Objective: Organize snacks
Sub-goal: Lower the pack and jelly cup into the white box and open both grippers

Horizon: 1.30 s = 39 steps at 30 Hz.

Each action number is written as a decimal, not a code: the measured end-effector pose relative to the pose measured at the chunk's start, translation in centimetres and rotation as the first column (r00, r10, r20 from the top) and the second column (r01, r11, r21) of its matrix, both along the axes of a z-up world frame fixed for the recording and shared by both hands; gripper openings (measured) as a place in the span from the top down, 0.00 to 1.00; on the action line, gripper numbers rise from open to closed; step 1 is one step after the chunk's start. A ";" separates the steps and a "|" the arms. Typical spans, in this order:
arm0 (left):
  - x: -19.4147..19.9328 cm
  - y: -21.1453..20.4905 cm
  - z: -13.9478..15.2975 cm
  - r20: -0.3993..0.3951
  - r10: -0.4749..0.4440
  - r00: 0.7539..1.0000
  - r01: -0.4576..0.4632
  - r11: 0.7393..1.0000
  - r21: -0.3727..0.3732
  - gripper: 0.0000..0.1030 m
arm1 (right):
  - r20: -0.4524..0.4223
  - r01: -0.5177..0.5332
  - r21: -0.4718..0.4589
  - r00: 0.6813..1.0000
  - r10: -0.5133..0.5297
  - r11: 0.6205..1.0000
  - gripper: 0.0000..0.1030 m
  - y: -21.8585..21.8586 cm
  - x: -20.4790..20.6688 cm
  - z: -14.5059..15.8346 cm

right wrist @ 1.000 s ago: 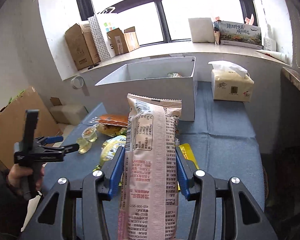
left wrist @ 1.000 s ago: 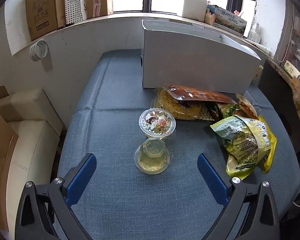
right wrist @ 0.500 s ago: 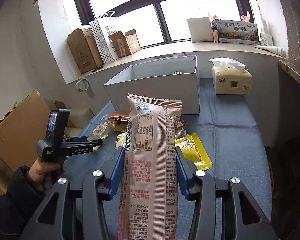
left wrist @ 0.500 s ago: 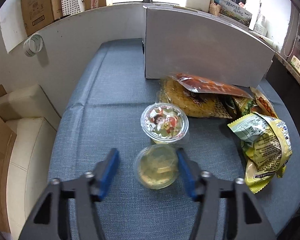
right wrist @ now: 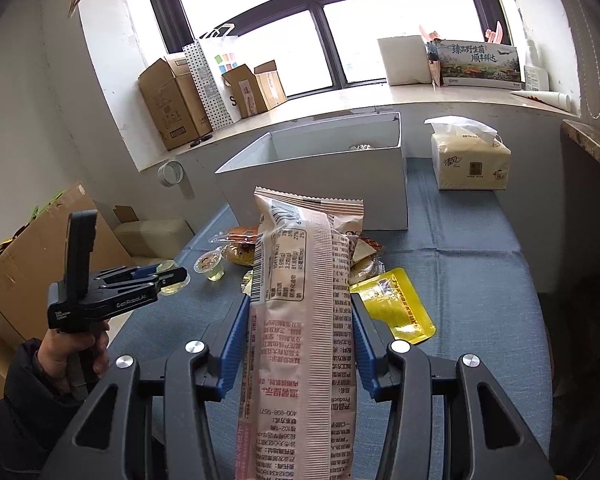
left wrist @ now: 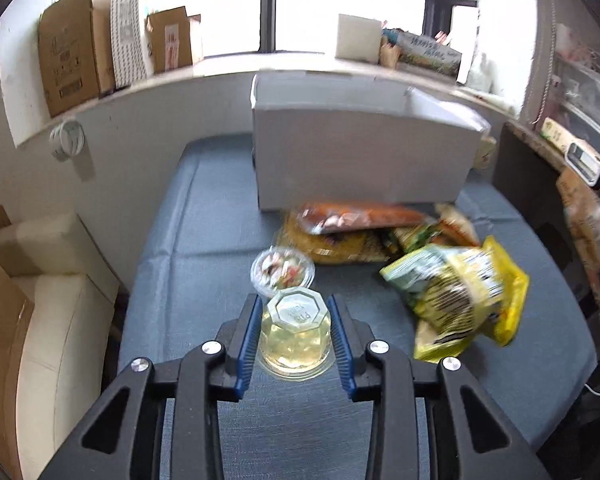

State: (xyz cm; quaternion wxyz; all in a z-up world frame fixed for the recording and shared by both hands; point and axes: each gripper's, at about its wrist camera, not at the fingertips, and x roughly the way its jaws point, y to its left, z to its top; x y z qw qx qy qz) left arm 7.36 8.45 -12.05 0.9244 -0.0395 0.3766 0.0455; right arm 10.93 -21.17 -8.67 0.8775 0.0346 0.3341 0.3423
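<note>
The left gripper [left wrist: 294, 322] has just closed onto the clear jelly cup [left wrist: 296, 334]; a second cup [left wrist: 283, 271] sits at eleven o'clock, snack bags [left wrist: 456, 294] at two. The right gripper [right wrist: 300, 336] clamps a pink packet [right wrist: 304, 320] — white box [right wrist: 324, 188] beyond.

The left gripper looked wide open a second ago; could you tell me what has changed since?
The left gripper came down over the clear jelly cup, its jaws closing on it, and now holds it. The right gripper keeps its pink snack packet; the other jelly cup and bags stayed put.
</note>
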 end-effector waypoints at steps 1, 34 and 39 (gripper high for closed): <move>-0.2 -0.2 0.8 0.017 -0.006 1.000 0.006 1.000 0.007 0.64 | 0.007 0.000 0.003 1.000 0.000 1.000 0.50 0.1 0.0 0.2; 26.4 1.9 7.5 0.004 -0.022 1.000 0.022 1.000 0.020 0.21 | -0.117 0.107 0.054 0.988 -0.101 0.993 0.00 7.8 28.6 4.7; 25.3 2.1 7.5 0.016 -0.003 1.000 0.003 1.000 0.018 0.04 | -0.101 0.140 0.088 0.986 -0.131 0.986 0.00 6.5 27.9 5.0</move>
